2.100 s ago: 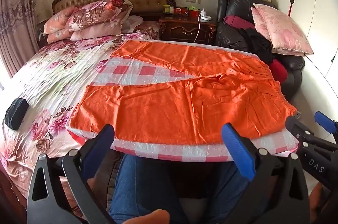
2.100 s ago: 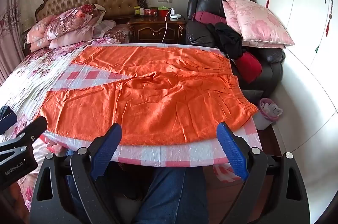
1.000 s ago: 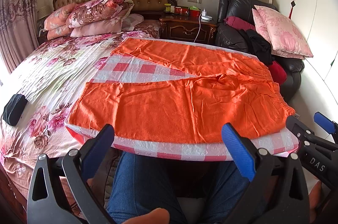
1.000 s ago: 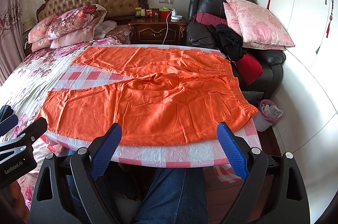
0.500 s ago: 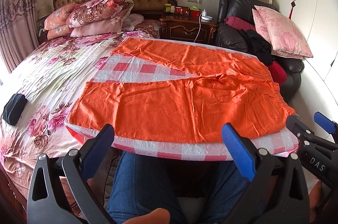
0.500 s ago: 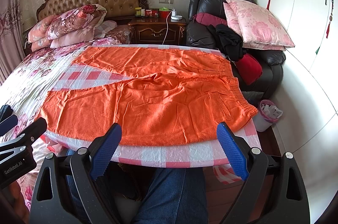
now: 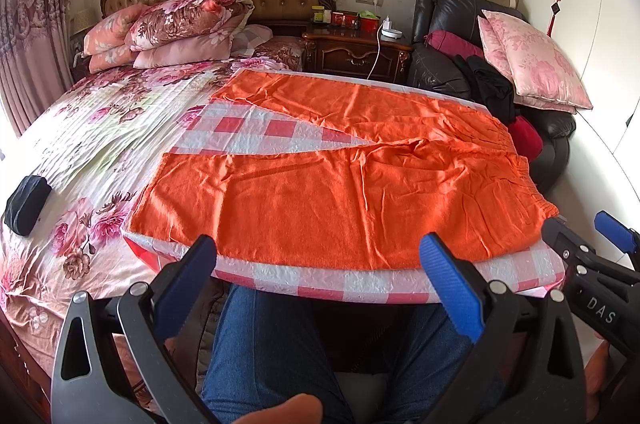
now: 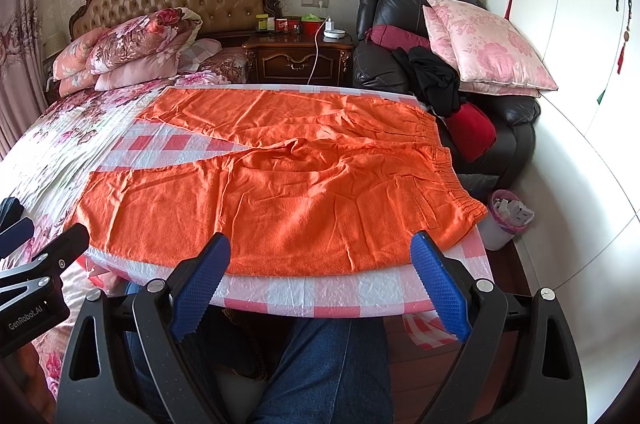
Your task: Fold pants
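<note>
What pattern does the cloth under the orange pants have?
The cloth under the pants has a red-and-white check pattern, seen best in the left wrist view.

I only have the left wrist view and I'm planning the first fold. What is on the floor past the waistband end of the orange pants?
Observer: A small pink waste bin stands on the floor just beyond the waistband corner of the orange pants.
Operator: Does the checked cloth hang off that corner?
Observer: Yes, a flap of the checked cloth droops below the table edge there.
Operator: I only see the tips of the right hand-held gripper. Is it holding anything?
Observer: No. The right hand-held gripper is wide open, with nothing between its fingers.
</note>
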`<action>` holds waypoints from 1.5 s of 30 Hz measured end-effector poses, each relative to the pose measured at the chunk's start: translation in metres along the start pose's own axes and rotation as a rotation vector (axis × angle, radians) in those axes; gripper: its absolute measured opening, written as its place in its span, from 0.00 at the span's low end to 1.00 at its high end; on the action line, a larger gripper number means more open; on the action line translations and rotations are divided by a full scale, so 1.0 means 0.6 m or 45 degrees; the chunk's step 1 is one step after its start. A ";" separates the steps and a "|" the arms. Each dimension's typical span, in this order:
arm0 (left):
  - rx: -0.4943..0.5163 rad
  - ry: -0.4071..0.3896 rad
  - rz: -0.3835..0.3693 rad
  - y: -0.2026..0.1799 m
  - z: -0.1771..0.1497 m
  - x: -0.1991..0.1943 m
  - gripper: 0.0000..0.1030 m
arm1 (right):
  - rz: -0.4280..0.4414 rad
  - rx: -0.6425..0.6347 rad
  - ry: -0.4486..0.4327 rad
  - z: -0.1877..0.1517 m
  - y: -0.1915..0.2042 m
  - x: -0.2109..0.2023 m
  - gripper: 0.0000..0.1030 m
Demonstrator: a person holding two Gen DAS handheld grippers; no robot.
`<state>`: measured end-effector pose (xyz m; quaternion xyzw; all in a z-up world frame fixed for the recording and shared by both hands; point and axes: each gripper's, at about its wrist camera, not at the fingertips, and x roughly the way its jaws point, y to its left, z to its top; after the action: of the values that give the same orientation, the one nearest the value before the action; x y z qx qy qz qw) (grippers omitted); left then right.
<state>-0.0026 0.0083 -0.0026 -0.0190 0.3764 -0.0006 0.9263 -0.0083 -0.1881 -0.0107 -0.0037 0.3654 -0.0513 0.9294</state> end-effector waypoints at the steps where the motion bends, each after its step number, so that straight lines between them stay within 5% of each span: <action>1: 0.000 0.000 0.000 0.000 0.000 0.000 0.98 | 0.000 0.000 0.000 0.000 0.000 0.001 0.86; 33: -0.002 0.037 -0.010 0.003 -0.007 0.011 0.98 | -0.022 0.014 0.031 -0.002 -0.011 0.020 0.86; 40: -0.049 0.012 -0.109 0.013 -0.023 0.081 0.98 | -0.109 0.086 0.164 -0.022 -0.102 0.132 0.86; 45: -0.066 0.061 -0.194 0.019 -0.032 0.162 0.98 | -0.092 0.183 0.297 0.019 -0.196 0.237 0.86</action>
<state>0.0535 0.0176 -0.0843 -0.0716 0.3958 -0.0616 0.9135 0.0917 -0.3194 -0.0937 0.0557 0.4659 -0.1107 0.8761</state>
